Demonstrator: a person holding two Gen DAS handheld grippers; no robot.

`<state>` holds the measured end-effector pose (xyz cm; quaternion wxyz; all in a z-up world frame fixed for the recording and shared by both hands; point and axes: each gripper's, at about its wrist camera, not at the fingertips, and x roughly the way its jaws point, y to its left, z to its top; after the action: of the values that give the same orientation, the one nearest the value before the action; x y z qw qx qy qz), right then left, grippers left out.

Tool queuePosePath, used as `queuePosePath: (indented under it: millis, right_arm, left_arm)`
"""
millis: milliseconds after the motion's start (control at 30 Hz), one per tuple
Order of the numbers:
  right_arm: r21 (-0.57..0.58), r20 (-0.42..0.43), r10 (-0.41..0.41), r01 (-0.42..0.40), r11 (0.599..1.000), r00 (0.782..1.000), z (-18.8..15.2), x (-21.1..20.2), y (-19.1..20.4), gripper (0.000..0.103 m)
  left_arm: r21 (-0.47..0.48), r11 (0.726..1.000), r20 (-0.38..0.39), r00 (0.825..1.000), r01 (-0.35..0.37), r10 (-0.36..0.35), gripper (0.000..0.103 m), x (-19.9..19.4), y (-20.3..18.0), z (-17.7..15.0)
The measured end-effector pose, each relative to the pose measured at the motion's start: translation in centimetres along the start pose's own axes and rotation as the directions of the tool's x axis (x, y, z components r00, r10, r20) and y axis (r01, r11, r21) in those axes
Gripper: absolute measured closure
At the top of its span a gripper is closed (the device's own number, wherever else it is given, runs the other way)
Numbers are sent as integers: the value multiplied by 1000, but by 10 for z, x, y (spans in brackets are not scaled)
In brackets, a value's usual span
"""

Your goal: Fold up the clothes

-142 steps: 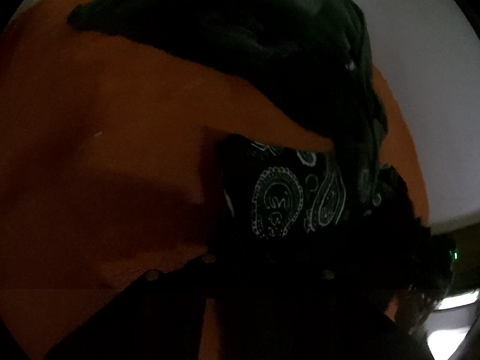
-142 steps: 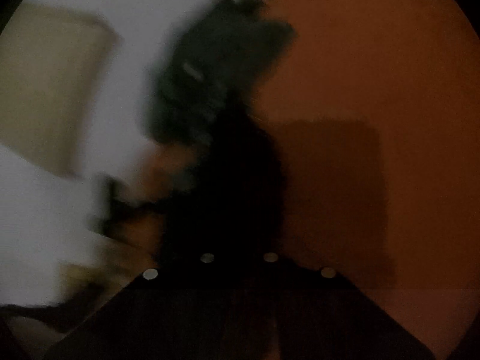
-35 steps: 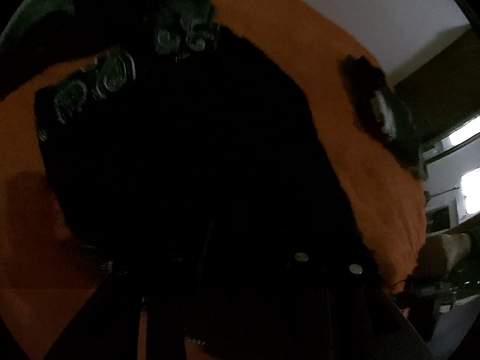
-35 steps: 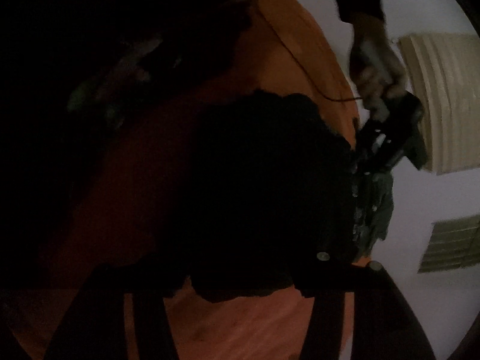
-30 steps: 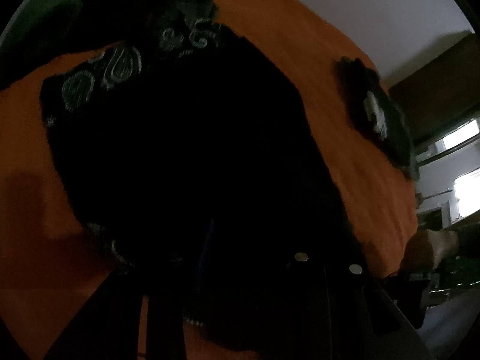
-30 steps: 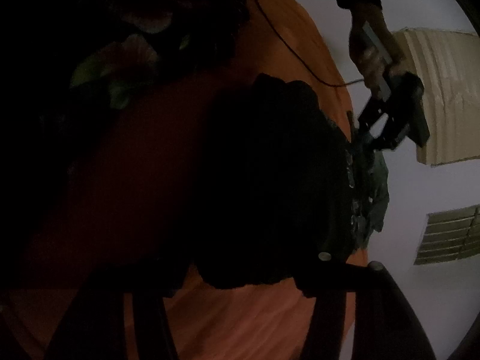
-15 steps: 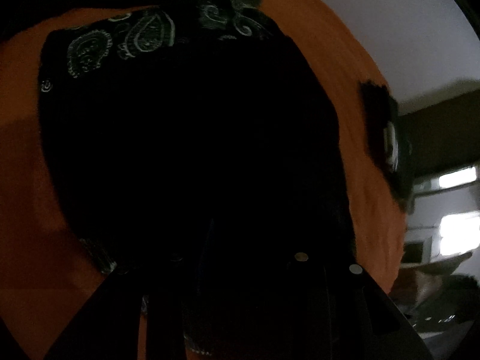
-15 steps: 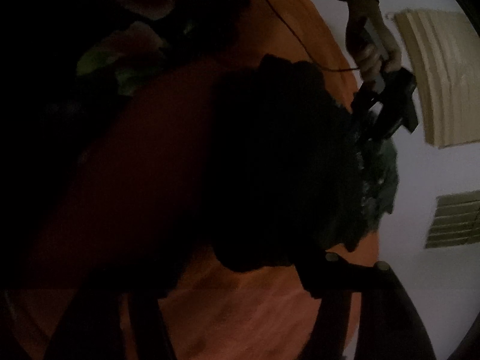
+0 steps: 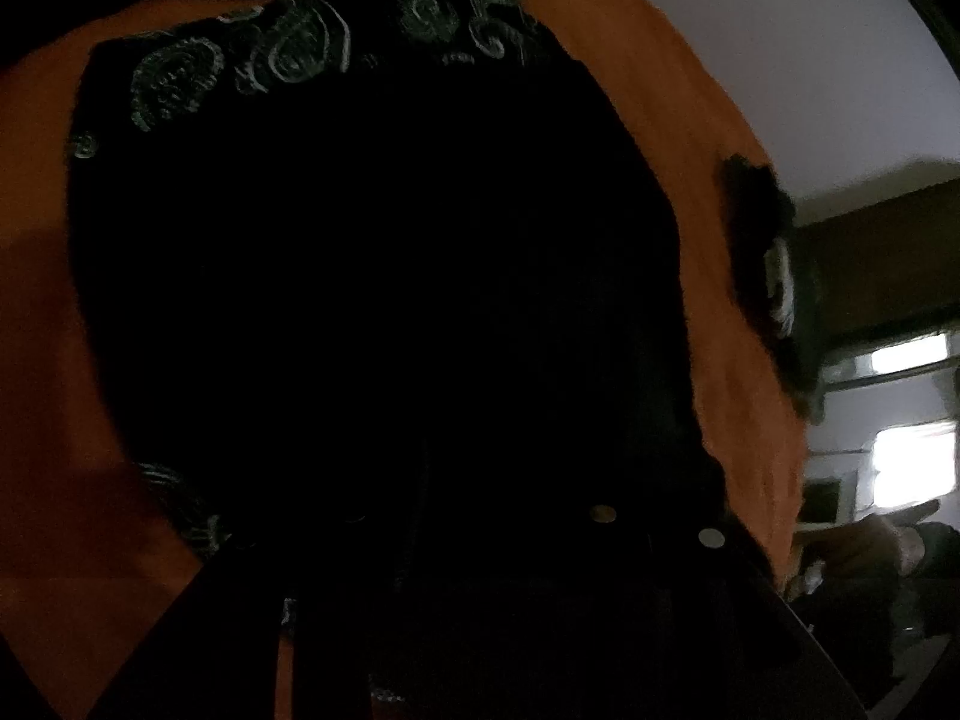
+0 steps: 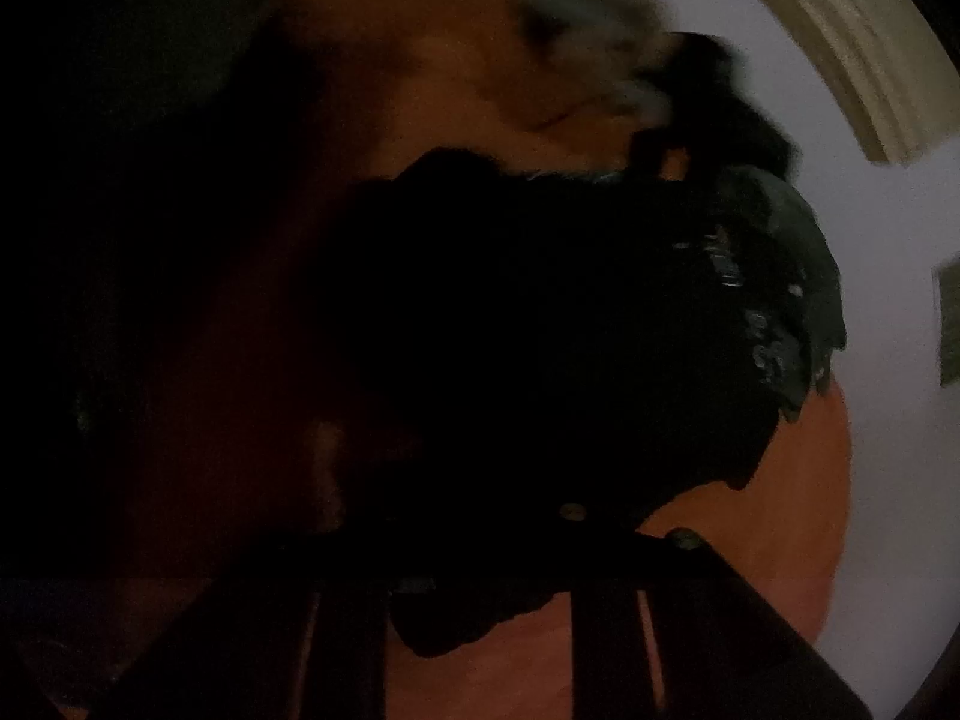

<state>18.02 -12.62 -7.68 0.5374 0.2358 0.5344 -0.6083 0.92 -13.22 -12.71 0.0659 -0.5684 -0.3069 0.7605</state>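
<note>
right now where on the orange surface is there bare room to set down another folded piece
Bare orange surface lies left of the black paisley garment, and a strip runs between it and the small dark folded piece at the right edge. The middle is covered by the garment, and a dark clothes heap crowds the far side.

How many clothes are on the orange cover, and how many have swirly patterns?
Black swirly-patterned cloth: 1
Small dark cloth with a white patch near the cover's edge: 1
Dark heap at the far corner, too dim to count pieces: 1
Total: 3 on the orange cover, 1 of them clearly swirly.
</note>
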Motion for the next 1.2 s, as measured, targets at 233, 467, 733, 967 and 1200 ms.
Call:
queuePosePath:
  millis: [233, 467, 733, 967, 1200]
  right_arm:
    - [136, 45, 158, -163, 977, 986, 38, -4, -139, 87]
    - [391, 111, 408, -417, 820, 906, 71, 61, -287, 88]
    - [640, 112, 450, -410, 650, 886, 75, 213, -398, 78]
    - [849, 526, 225, -522, -82, 820, -38, 195, -421, 35]
    - [819, 563, 154, -573, 30, 812, -74, 142, -320, 53]
  left_arm:
    - [-64, 997, 166, 986, 43, -32, 68, -66, 19, 6]
    - [-146, 987, 355, 935, 69, -13, 68, -131, 63, 2]
    - [-167, 986, 319, 947, 7, 47, 68, -107, 60, 5]
    - [-160, 987, 293, 955, 7, 40, 68, -82, 46, 36]
    - [-91, 993, 302, 948, -72, 97, 68, -47, 22, 85]
